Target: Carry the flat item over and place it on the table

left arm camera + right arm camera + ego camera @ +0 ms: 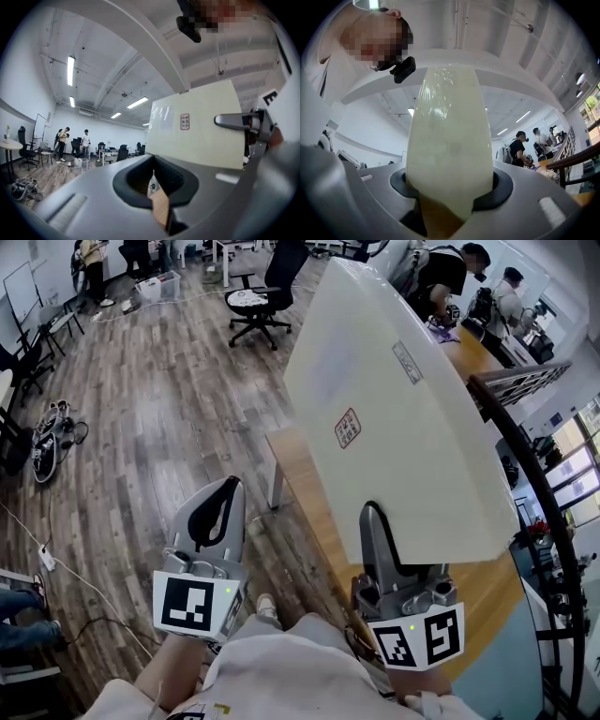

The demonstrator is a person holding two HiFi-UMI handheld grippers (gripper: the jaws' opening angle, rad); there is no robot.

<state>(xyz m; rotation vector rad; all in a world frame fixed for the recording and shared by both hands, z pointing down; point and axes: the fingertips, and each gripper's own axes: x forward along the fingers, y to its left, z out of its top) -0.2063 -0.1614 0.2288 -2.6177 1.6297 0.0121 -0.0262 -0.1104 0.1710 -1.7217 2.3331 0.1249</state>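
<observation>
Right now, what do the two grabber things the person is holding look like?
Both are smooth grey plastic with long, rounded jaws and black trim. The left hand-held gripper has a white cube printed with black square markers, and a tiny green light. The right hand-held gripper has a matching cube. The person wears a pale top.

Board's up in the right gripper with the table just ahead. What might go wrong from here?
1. Only the right gripper grips the board, at its near edge; the left gripper is off it. The long overhang may twist or slip in the jaws.
2. The board hides much of the table, so it could come down on the edge or on something unseen.
3. The black rail runs close along the board's right side and may catch it.
</observation>
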